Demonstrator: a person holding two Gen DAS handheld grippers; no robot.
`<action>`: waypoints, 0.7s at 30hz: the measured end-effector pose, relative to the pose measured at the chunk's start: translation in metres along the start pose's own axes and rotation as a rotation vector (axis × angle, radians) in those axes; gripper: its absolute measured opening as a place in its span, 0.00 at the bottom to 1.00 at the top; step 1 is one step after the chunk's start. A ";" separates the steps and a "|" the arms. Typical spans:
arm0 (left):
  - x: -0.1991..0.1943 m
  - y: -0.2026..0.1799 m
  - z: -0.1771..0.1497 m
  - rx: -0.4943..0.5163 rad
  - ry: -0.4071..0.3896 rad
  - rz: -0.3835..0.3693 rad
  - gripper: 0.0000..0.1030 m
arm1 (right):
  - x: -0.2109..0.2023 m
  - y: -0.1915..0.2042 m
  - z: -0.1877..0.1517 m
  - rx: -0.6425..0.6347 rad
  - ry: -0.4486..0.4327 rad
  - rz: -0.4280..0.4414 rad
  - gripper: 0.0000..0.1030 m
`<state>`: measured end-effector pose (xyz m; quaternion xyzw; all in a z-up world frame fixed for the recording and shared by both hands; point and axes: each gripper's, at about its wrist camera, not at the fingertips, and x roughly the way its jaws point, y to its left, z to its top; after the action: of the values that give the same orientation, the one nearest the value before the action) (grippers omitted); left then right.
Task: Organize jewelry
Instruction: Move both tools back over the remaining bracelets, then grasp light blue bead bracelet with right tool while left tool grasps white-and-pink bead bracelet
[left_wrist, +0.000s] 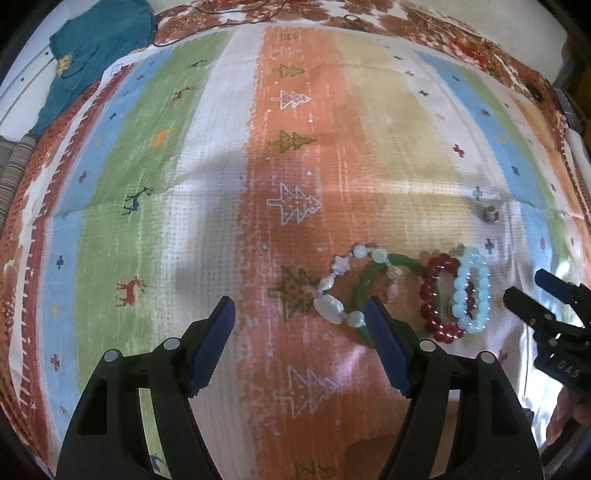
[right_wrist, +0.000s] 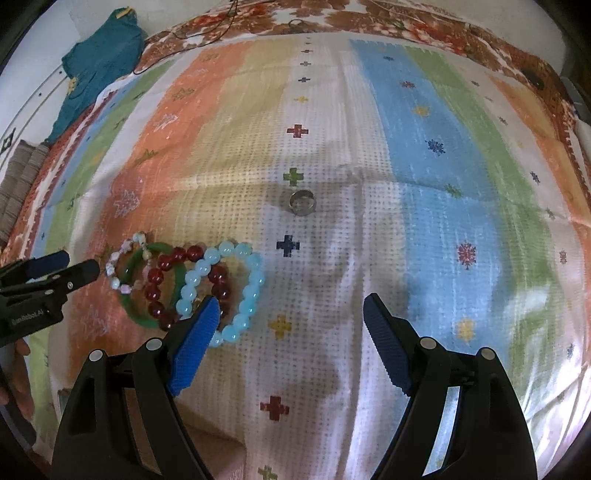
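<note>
Right wrist view: right gripper fingers gaping empty; steel ring at 12 o'clock looking light, rigid, slippery; pinch across band.

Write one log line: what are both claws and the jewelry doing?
left claw open, empty | right claw open, empty | bracelets piled overlapping | ring apart on cloth

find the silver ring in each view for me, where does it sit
Left wrist view: the silver ring lies right of centre on the cloth, up and to the right of the bracelet pile.
Right wrist view: the silver ring lies near the middle, just below a green cross, up and to the right of the pile.
Shared landmark: the light blue bead bracelet.
</note>
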<state>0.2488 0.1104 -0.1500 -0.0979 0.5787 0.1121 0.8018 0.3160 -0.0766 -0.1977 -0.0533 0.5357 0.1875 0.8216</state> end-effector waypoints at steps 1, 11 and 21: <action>0.003 0.000 0.001 0.004 0.005 0.006 0.70 | 0.001 0.000 0.001 0.000 0.000 -0.004 0.78; 0.023 -0.001 0.010 0.025 0.021 0.027 0.70 | 0.016 0.007 0.007 -0.047 0.022 -0.042 0.78; 0.039 0.000 0.006 0.054 0.030 0.062 0.70 | 0.033 0.010 0.007 -0.088 0.049 -0.068 0.78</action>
<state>0.2658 0.1150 -0.1849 -0.0601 0.5960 0.1197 0.7917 0.3305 -0.0565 -0.2236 -0.1124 0.5446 0.1815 0.8111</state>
